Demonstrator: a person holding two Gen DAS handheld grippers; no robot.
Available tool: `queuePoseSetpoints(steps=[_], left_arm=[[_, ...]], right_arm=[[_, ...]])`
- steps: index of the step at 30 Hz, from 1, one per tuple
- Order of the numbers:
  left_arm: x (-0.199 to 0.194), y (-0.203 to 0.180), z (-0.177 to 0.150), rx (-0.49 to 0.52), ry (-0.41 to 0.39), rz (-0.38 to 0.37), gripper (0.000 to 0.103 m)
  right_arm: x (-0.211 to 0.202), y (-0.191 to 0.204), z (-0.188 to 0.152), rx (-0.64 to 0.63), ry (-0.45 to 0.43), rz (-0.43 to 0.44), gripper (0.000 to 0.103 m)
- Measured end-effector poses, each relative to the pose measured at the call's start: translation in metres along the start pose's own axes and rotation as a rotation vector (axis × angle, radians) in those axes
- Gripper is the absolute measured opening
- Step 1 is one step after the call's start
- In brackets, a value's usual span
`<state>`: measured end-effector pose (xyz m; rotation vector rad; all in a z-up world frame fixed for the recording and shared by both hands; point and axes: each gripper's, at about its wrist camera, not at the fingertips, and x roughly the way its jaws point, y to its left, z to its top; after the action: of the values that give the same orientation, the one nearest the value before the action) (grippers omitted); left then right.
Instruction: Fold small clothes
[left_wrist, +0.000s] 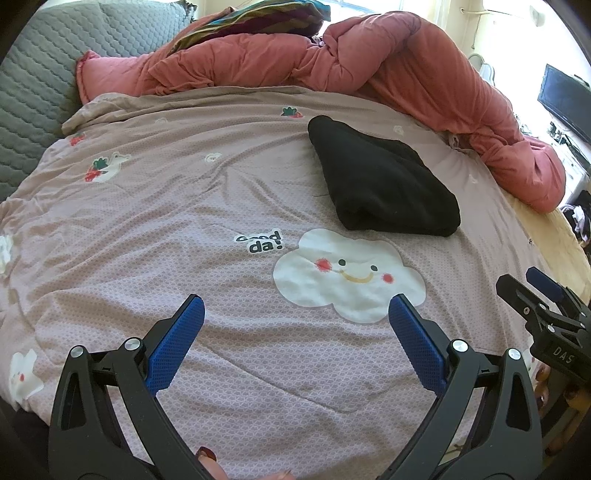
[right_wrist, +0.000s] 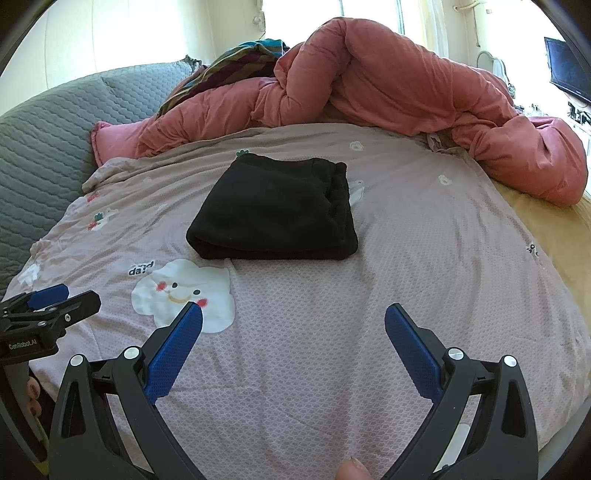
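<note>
The left gripper (left_wrist: 296, 308) and the right gripper (right_wrist: 293, 317) both hover over the mauve bedspread (right_wrist: 406, 258) with jaws spread wide, blue pads (left_wrist: 177, 343) well apart, holding and touching nothing. One black garment (right_wrist: 275, 208), folded into a thick bundle, lies on the bedspread beyond both grippers, just past the one large white smiling cloud print (left_wrist: 347, 275). One bunched pink duvet (left_wrist: 406, 74) lies behind it.

Home bedroom: bed (left_wrist: 184, 229), rumpled duvet (left_wrist: 406, 74).
</note>
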<state>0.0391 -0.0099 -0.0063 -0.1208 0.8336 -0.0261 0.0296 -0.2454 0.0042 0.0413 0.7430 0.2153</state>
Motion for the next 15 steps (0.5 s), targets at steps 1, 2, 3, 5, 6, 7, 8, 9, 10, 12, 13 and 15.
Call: queuePoseSetpoints(steps=[1,2,3,5,6,7,8,9,10,12,13,15], left_arm=[[0.0,-0.0004,-0.0001,0.001,0.0,-0.001,0.094],[0.0001,-0.0005,-0.0001,0.001,0.001,-0.001,0.094],[0.0,-0.0007,-0.0001,0.002,0.001,0.001,0.094],[-0.0001,-0.0009,-0.0001,0.002,0.001,0.002,0.094],[-0.0003,-0.0008,0.0,0.002,0.0,0.003,0.094],[-0.0003,-0.001,0.0001,0.003,-0.002,0.006,0.094],[-0.0003,-0.0009,0.0,0.005,-0.003,0.007,0.094],[-0.0007,-0.0009,0.0002,0.005,-0.006,0.007,0.094],[-0.001,-0.0012,0.0004,0.006,-0.007,0.007,0.094],[-0.0015,-0.0014,0.0005,0.007,-0.009,0.006,0.094],[-0.0019,-0.0017,0.0005,0.008,-0.009,0.006,0.094],[-0.0025,-0.0018,0.0005,0.009,-0.01,0.004,0.094]], right_arm=[[-0.0002,0.0002,0.0,0.001,0.0,0.0,0.099],[0.0,0.0003,0.0002,0.001,-0.002,-0.001,0.099],[-0.0002,0.0005,0.0005,0.0,-0.003,-0.001,0.099],[-0.0003,0.0008,0.0006,0.0,-0.004,0.0,0.099],[-0.0004,0.0013,0.0009,-0.001,-0.004,-0.001,0.099],[-0.0003,0.0014,0.0011,-0.002,-0.004,-0.002,0.099],[-0.0004,0.0015,0.0009,-0.001,-0.005,-0.001,0.099],[-0.0004,0.0015,0.001,-0.002,-0.006,-0.001,0.099],[-0.0004,0.002,0.0011,-0.003,-0.005,-0.002,0.099],[-0.0006,0.0022,0.0012,-0.004,-0.007,-0.005,0.099],[-0.0008,0.0024,0.001,-0.004,-0.006,-0.005,0.099],[-0.0006,0.0022,0.0009,-0.003,-0.005,-0.007,0.099]])
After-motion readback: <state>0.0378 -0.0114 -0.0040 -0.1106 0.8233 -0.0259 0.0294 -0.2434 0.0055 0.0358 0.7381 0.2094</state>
